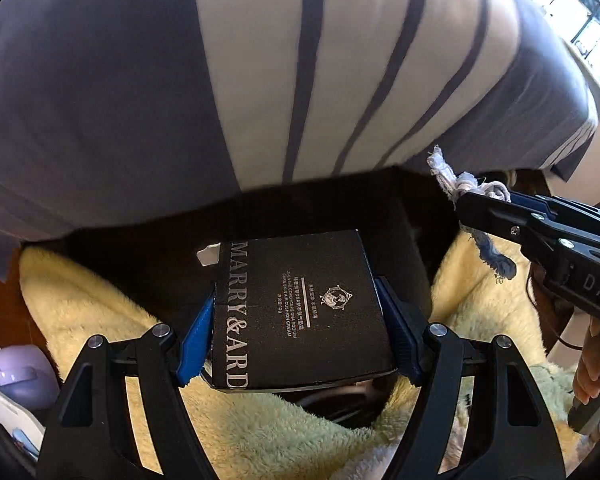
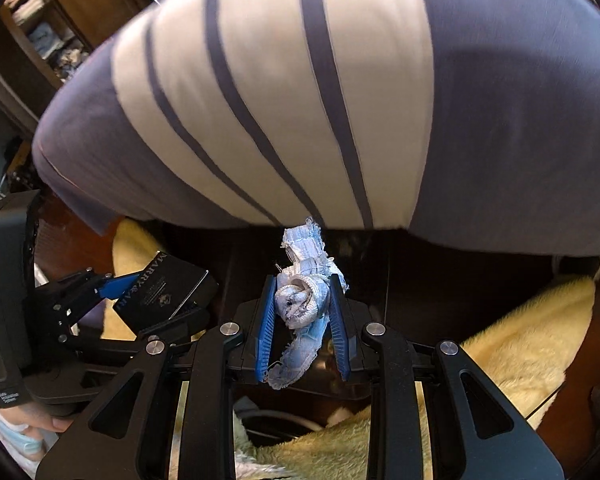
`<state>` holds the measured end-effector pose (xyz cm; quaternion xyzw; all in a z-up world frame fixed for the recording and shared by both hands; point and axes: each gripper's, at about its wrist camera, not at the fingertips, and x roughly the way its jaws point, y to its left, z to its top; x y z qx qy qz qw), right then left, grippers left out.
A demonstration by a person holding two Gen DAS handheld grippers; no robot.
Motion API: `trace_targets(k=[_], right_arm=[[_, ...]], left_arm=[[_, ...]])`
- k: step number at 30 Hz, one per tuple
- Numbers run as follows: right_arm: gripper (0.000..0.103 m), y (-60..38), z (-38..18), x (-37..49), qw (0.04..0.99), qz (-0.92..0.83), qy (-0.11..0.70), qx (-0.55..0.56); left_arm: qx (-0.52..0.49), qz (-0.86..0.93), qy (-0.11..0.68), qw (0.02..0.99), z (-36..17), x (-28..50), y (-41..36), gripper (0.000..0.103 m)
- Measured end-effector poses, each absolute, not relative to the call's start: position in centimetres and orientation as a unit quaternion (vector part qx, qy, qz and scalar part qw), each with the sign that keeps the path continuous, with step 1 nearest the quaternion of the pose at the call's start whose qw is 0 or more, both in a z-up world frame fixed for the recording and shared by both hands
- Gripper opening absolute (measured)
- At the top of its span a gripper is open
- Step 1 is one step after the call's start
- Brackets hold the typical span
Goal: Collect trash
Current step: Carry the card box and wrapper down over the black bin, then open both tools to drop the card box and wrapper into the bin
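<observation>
Black box point(image 1: 300, 308) lettered "MARRY&ARD" sits clamped in left tool point(image 1: 300, 320); right tool point(image 2: 302, 320) pinches frayed cloth point(image 2: 302, 300).

The black printed cardboard box point(image 1: 304, 312) sat between the left gripper point(image 1: 300, 332) pads, left of the crumpled pale-blue cloth scrap point(image 2: 302, 300) pinched in the right gripper point(image 2: 303, 320), above yellow fleece point(image 1: 260, 428).

A black box point(image 1: 300, 312) printed with silver lettering is held aloft, clamped by its two sides. A frayed, crumpled scrap of blue-white cloth point(image 2: 300, 304) is pinched nearby, its ends dangling.
</observation>
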<state>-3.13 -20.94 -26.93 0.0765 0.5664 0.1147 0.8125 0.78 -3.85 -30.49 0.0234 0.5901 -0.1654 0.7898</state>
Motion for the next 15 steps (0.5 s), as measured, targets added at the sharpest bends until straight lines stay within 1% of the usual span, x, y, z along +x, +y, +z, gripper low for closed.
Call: trace_targets(k=[6, 15], right_arm=[[0.026, -20.8, -29.3, -2.3, 0.795, 0.103, 0.593, 0.075], [0.031, -20.9, -30.3, -0.6, 0.787, 0.098, 0.604, 0.079]], left_arm=[[0.019, -0.17, 0.618, 0.767, -32.9, 2.3, -4.4, 0.07], [0.025, -0.178, 0.63, 0.756, -34.2, 2.5, -5.1, 0.071]])
